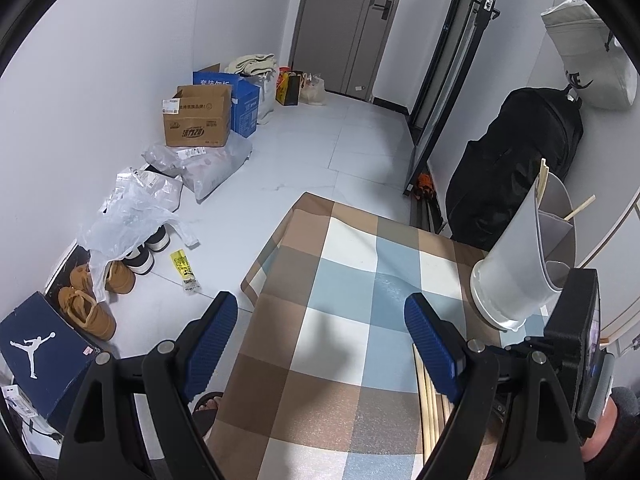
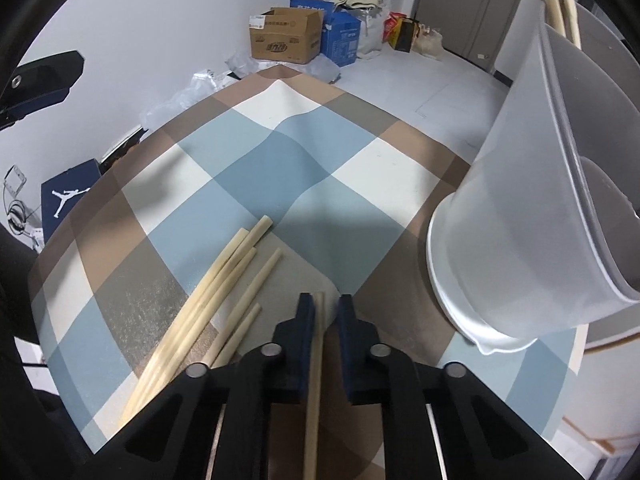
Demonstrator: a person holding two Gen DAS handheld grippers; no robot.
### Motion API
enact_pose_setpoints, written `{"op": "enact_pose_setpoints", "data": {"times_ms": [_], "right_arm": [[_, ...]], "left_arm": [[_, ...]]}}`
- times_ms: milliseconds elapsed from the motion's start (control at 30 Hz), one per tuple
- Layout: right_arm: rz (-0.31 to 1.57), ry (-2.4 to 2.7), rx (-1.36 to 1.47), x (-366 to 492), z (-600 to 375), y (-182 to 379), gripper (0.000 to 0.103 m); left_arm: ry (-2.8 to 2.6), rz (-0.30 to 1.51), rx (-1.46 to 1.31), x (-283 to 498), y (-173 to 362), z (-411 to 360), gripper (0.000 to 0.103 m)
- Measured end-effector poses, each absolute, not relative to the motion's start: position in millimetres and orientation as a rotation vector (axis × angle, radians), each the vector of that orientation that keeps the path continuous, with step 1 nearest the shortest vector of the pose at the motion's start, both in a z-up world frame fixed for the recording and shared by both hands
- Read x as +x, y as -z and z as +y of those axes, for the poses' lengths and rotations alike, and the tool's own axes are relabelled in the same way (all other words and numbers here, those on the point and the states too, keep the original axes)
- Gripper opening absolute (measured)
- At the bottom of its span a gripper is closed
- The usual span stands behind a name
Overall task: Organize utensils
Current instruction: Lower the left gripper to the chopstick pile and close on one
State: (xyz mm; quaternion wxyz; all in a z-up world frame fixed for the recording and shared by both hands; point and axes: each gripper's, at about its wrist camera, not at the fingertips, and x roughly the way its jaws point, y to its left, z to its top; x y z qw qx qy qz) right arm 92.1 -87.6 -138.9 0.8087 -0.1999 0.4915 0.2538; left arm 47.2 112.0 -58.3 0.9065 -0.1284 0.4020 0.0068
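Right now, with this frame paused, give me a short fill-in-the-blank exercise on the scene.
The right gripper is shut on one ___.
The left gripper stands ___, with nothing between its fingers.
The loose chopsticks lie on a ___ tablecloth.
Missing: chopstick; open; checkered.

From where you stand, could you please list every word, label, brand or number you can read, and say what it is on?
Jumpman logo, no words: dark blue shoe box.
Blue Chinese print on the brown cardboard box: too blurred to read.
White Chinese print on the blue box: too blurred.
Black digits on the yellow packet: unclear.
Black mark on the grey bag: unreadable.
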Motion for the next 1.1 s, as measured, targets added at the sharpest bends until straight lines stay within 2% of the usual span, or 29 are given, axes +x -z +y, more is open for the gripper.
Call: {"op": "enact_pose_setpoints", "data": {"times_ms": [67,367,733,1100], "right_arm": [[1.041,-0.536,-0.414,90,-91,137,0.003],[0.954,-0.525,-0.334,81,-101,112,0.003],[0.792,-0.504,-0.110,60,-139,53,0.003],[0.705,-0.492,0.002,52,-165,29,0.003]], "left_arm": [[-0.014,0.835,-0.265,48,59,112,0.082],[0.006,0.905,-0.230,54,72,100,0.082],[0.097,1.138,-0.093,67,115,47,0.082],[0.058,1.191,-0.047,69,126,35,0.082]]}}
